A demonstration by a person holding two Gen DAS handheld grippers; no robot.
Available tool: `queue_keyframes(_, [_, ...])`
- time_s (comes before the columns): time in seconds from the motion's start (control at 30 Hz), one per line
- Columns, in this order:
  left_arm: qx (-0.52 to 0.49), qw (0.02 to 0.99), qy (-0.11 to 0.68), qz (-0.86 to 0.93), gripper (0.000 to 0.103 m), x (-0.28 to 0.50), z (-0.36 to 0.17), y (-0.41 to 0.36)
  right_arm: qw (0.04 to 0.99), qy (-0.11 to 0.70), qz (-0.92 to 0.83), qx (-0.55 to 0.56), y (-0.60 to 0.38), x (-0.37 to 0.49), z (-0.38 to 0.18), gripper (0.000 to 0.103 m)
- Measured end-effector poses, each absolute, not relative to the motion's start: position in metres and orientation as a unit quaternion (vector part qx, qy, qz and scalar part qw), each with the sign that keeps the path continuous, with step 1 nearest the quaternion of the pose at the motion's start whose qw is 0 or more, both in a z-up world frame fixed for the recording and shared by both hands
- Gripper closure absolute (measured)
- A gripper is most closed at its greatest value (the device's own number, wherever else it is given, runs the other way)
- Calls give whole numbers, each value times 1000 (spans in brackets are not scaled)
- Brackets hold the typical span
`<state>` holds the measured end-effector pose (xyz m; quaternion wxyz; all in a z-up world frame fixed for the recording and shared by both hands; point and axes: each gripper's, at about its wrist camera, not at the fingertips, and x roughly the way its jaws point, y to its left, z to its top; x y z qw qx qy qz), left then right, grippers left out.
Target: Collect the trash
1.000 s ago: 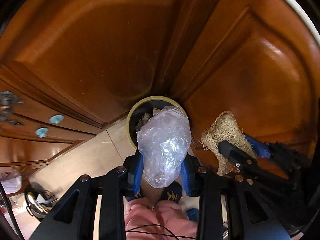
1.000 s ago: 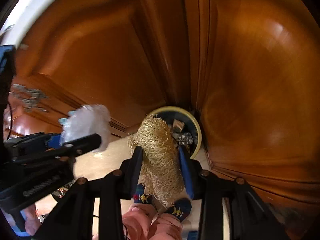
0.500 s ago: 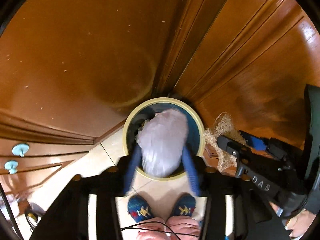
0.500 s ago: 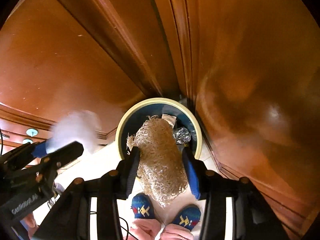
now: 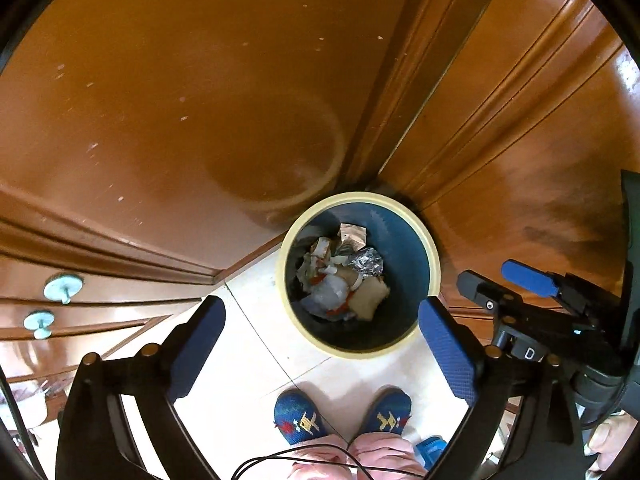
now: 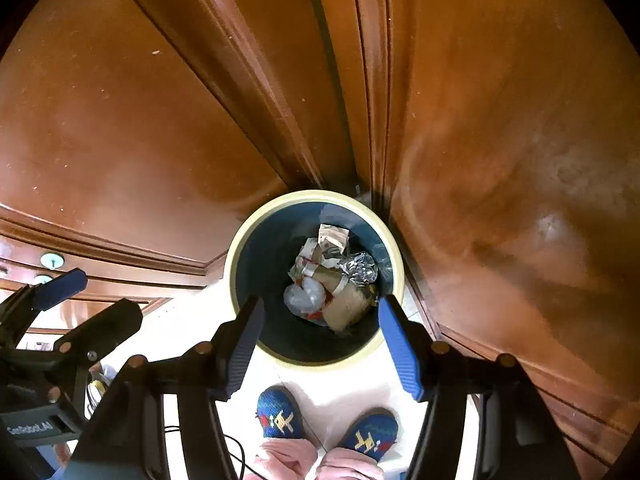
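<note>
Cream-rimmed and blue inside, the bin (image 5: 434,256) stands on the pale tiled floor (image 5: 256,320) in the corner where two wooden panels (image 5: 180,100) meet, and both of my tools look almost straight down into it. My left hand-held gripper (image 5: 320,344) has its jaws spreading wide, nothing between the blue pads (image 5: 448,356); my right hand-held gripper (image 6: 320,344) is also opening, less far, and it too is empty.

Down in the bin lies the trash: a clear plastic bag (image 6: 304,298) on the side nearer me, a tan fibrous pad (image 6: 346,308) just beside it, crumpled foil (image 6: 360,266) and scraps of paper (image 6: 332,236) behind. I judge the drop done for this load, since both pieces rest among the rest of the rubbish and neither tool touches them.

What the coming move turns on is simple: everything collected lies straight ahead of and below both tools, inside the rim, so the way out is up and back toward me. The right tool's pads frame the mouth of the bin more squarely; the left sits just beside it (its own view shows the right tool close at the edge), so I would lift them apart to avoid a knock. A person's blue patterned slippers (image 5: 300,420) stand on the tiles close to the bin's near side.
</note>
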<state>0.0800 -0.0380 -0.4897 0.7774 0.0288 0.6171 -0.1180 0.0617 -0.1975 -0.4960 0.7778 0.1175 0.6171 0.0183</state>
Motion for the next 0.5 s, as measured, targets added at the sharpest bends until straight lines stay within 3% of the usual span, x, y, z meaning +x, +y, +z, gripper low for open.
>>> queue_keyframes(0.5, [34, 785, 607, -115, 5, 51, -427, -31, 777, 619, 32, 114, -185, 34, -446, 42])
